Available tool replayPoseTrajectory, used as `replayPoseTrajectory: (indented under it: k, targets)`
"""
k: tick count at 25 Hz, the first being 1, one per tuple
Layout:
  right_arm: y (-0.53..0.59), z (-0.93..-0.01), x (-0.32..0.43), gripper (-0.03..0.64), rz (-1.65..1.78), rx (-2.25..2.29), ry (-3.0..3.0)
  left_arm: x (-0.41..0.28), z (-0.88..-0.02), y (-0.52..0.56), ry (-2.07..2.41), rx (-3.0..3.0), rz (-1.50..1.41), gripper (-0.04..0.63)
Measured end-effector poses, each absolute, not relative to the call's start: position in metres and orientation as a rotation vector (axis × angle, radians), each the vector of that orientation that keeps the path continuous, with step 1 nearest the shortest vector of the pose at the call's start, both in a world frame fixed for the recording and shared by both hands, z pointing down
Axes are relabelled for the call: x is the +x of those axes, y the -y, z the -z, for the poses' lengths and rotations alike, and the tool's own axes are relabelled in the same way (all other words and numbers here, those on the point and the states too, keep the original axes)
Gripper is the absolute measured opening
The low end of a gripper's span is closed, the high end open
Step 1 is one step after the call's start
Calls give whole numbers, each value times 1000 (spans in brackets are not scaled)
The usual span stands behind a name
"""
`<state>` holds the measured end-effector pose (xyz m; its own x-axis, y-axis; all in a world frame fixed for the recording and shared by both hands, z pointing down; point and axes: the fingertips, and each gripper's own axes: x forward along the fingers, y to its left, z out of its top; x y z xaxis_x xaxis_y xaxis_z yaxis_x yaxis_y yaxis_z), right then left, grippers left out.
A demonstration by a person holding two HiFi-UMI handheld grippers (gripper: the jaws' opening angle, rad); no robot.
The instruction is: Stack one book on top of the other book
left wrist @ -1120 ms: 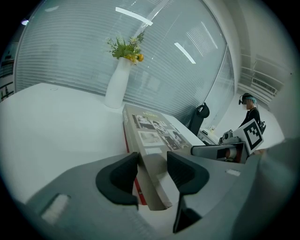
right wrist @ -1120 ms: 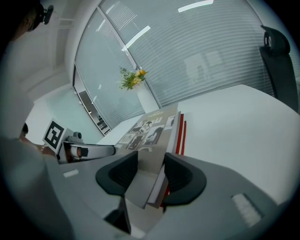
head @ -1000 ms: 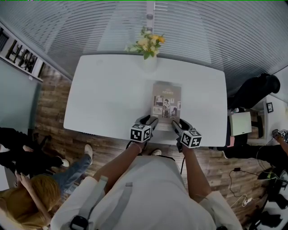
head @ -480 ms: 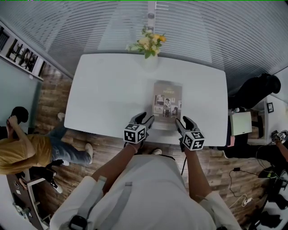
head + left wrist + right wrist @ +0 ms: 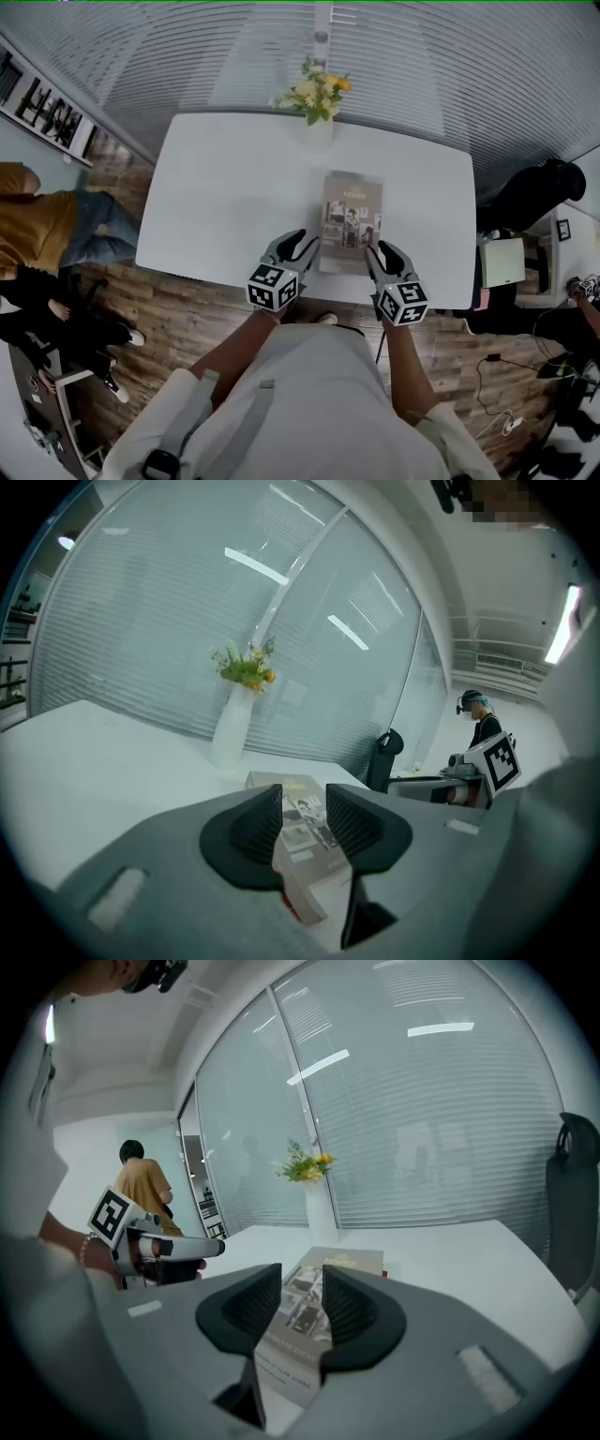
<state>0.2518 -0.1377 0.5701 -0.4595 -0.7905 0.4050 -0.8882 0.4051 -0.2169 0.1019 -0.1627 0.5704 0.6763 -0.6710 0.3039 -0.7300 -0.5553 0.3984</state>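
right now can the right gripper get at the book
Likely yes: the book lies ahead of the right gripper with a clear path; its empty jaws have just been closing but stand apart.

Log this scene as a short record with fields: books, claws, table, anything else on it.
surface: white table
top book: flat near the front edge, photo cover up
second book: beneath it, only a red edge shows
left claw: in the air before the books, jaws apart but just closing, nothing between them
right claw: the same, jaws just closing, empty
other: vase of flowers at the far edge
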Motion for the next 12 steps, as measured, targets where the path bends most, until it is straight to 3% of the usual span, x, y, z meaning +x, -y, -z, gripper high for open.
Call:
replayPoseTrajectory:
  k: [12]
  targets:
    - [135, -497, 224, 97, -324, 1456, 2455, 76, -492, 167, 1189, 2574, -77, 104]
